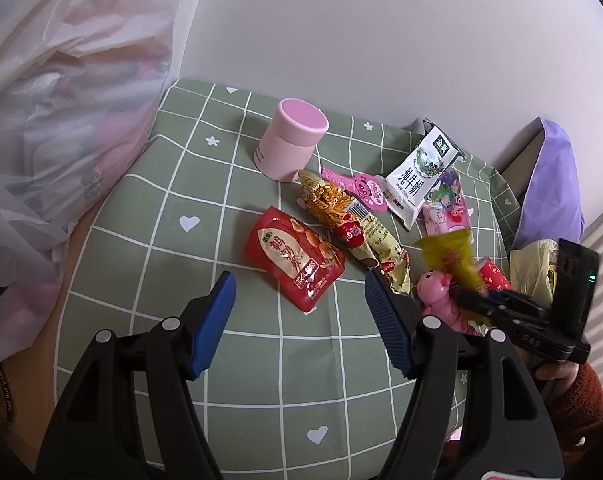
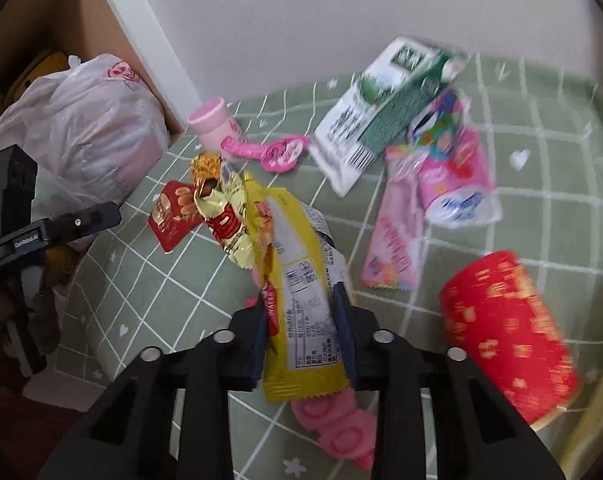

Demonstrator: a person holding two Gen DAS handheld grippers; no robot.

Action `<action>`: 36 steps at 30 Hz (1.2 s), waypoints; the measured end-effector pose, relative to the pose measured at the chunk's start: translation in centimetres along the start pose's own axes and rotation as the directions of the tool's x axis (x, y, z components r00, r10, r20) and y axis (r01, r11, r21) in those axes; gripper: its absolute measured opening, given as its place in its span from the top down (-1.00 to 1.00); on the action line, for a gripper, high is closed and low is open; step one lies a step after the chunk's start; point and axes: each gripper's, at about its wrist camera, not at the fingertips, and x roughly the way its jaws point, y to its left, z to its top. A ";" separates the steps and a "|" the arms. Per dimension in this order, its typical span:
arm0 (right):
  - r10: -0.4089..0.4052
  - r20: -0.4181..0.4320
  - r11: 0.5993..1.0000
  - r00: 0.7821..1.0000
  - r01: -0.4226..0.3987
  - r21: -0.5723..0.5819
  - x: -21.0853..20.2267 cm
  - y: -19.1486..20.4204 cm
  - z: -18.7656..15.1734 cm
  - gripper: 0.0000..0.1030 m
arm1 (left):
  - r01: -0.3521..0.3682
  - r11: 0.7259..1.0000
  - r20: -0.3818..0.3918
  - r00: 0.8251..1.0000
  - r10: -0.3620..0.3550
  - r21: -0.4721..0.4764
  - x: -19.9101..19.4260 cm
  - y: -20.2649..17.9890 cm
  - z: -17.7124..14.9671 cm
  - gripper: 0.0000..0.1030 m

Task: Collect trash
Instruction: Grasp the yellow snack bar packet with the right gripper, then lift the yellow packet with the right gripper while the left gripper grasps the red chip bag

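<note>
Trash is lying mostly uncollected on the green checked tablecloth, so the task is looking early-stage imo. Right gripper is clamping a yellow wafer wrapper between its jaws, wrapper sticking up and fwd past the tips, crinkly foil-plastic, printed label side facing cam. That's the only piece being carried rn. Left gripper is hanging w/ jaws wide apart, nothing between the blue ribbed pads, hovering over the cloth just near the red snack packet.

Still sitting on the cloth: red snack packet, flat glossy pouch; gold noodle-snack wrapper, long, crumpled, torn open at one end; milk pouch, white/green soft film, flattened; pink wrappers beside it, thin shiny plastic; small pink lollipop-type wrapper; red paper cup lying on its side, gold print; pink cylindrical jar upright, matte, lid on; pink plastic toy, rounded, hard-looking. Can't tell if jar/toy count as trash.

White translucent plastic bag is bulging at table's left edge, prob the destination, already part full; mouth not visible.
</note>
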 end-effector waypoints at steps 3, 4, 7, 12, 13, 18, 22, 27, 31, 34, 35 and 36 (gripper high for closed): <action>-0.012 0.059 1.000 0.998 0.012 0.000 -2.2 0.3 0.1 0.46 | 0.021 1.000 -0.027 0.999 -0.020 0.011 0.8 -0.2 -0.1 -0.34; -0.024 0.073 1.000 0.997 0.024 0.001 -2.7 0.3 0.1 0.46 | 0.010 1.000 -0.032 0.999 -0.009 0.019 1.1 -0.4 -0.2 -0.34; -0.055 0.097 0.998 0.994 0.055 0.001 -4.2 0.5 0.0 0.46 | -0.049 0.998 -0.030 0.998 0.050 0.050 2.0 -1.1 0.0 -0.34; -0.076 0.097 0.996 0.992 0.080 -0.037 -5.5 1.3 -0.5 0.46 | -0.160 0.984 0.005 0.987 0.160 0.080 3.6 -2.0 1.1 -0.33; -0.079 0.096 0.996 0.992 0.084 -0.042 -5.5 1.5 -0.6 0.46 | -0.162 0.983 0.011 0.987 0.162 0.087 3.9 -2.2 1.5 -0.33; -0.105 0.086 0.993 0.991 0.109 -0.046 -5.8 1.7 -1.4 0.46 | -0.160 0.974 -0.061 0.983 0.172 0.161 6.4 -3.4 1.8 -0.16; -0.123 0.089 0.992 0.988 0.126 -0.029 -6.4 1.3 -1.9 0.46 | -0.163 0.973 -0.103 0.978 0.181 0.162 7.3 -3.7 1.5 -0.02; -0.139 0.082 0.990 0.987 0.139 0.005 -6.8 0.8 -2.7 0.46 | -0.203 0.968 -0.089 0.972 0.217 0.146 7.2 -3.4 1.6 -0.02; -0.147 0.080 0.989 0.986 0.147 0.005 -6.9 0.9 -3.1 0.45 | -0.160 0.968 -0.102 0.978 0.182 0.194 7.1 -3.8 0.8 -0.16; -0.153 0.076 0.988 0.985 0.153 0.001 -6.8 1.0 -3.4 0.45 | -0.189 0.949 -0.089 0.972 0.217 0.254 7.2 -4.7 0.0 -0.16; -0.153 0.075 0.988 0.985 0.154 -0.001 -6.8 1.0 -3.4 0.45 | -0.191 0.948 -0.090 0.971 0.220 0.253 7.2 -4.8 0.0 -0.16; -0.154 0.076 0.988 0.985 0.155 -0.002 -6.8 1.0 -3.5 0.45 | -0.189 0.951 -0.091 0.972 0.217 0.244 7.0 -4.8 0.0 -0.03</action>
